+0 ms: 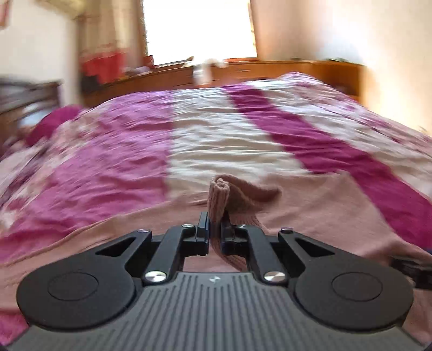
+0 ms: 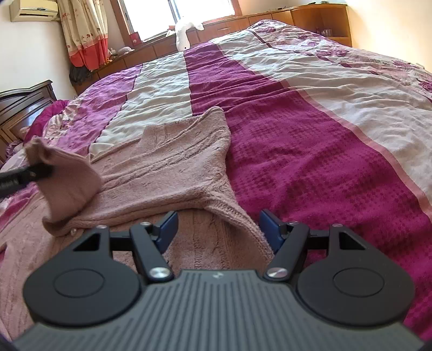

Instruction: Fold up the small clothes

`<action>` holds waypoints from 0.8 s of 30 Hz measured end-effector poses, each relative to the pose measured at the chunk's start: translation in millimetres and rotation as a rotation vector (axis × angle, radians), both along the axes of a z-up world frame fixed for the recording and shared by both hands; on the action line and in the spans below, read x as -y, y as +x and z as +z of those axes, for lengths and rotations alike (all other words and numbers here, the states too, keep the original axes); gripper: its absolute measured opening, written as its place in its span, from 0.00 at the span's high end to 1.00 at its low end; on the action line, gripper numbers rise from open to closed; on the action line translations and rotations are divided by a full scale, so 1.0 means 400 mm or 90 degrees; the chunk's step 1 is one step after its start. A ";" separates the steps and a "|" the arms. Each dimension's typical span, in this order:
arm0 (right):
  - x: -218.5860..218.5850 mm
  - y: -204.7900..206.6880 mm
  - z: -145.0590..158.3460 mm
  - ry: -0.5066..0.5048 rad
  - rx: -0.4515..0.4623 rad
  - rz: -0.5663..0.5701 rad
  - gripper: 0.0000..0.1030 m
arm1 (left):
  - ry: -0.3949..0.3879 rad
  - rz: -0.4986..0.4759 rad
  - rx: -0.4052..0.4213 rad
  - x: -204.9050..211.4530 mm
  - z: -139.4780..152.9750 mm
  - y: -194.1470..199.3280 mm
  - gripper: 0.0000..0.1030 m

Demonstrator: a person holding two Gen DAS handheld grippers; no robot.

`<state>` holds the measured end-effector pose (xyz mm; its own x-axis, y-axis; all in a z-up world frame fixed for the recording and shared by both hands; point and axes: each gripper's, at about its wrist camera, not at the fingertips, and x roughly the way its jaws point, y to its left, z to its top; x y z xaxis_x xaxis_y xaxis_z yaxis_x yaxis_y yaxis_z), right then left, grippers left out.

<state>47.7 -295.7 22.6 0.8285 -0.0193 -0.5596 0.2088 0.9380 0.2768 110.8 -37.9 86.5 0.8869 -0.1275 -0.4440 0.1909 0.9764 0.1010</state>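
1. Stretching beyond the garment, the wrinkled magenta-and-cream striped bedspread point(image 2: 310, 113) lies bare toward the orange wooden cabinets point(image 2: 270, 19).
2. The dusty-pink cable-knit sweater point(image 2: 172, 162) sprawls on the bed's near side, one sleeve folded across its body.
3. The left gripper point(image 1: 214, 221) pinches a ribbed cuff, lifted off the cover; the right gripper point(image 2: 218, 229) hovers wide apart over a knit fold, holding nothing.
4. A floral curtain point(image 2: 83, 32) hangs beside the sunlit window point(image 2: 189, 13).
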 end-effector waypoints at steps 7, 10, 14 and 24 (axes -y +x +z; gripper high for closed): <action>-0.010 0.003 -0.001 -0.019 -0.004 0.002 0.34 | -0.027 0.172 -0.048 -0.191 -0.038 0.043 0.92; -0.014 0.004 0.000 -0.027 -0.007 0.003 0.33 | -0.044 0.224 -0.085 -0.264 -0.073 0.047 0.92; -0.016 0.005 0.006 -0.028 -0.011 0.005 0.33 | -0.059 0.244 -0.124 -0.317 -0.122 0.049 0.91; -0.030 0.007 0.033 -0.039 -0.007 0.017 0.33 | -0.059 0.238 -0.127 -0.334 -0.105 0.004 0.50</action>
